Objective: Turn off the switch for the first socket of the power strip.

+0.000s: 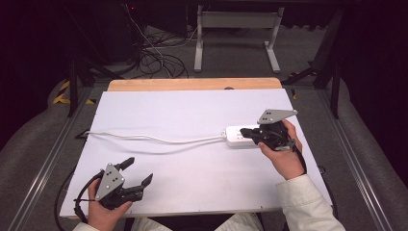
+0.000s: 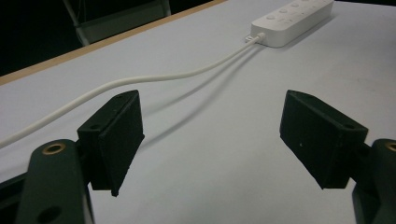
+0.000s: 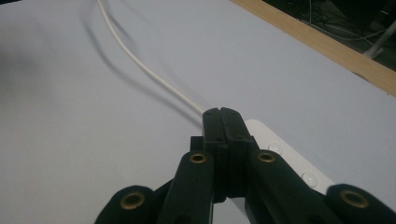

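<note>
The bench [image 1: 192, 159] carries a white sheet. A white power strip [image 1: 236, 136] lies near its right edge, long and flat with round buttons along the top; its far end is covered by the right gripper [image 1: 246, 132], whose jaws are pressed together with nothing between them, right over the strip. A white cord [image 1: 154, 139] runs left from the strip across the sheet. The left gripper [image 1: 139, 172] rests near the front edge, jaws spread, empty.
</note>
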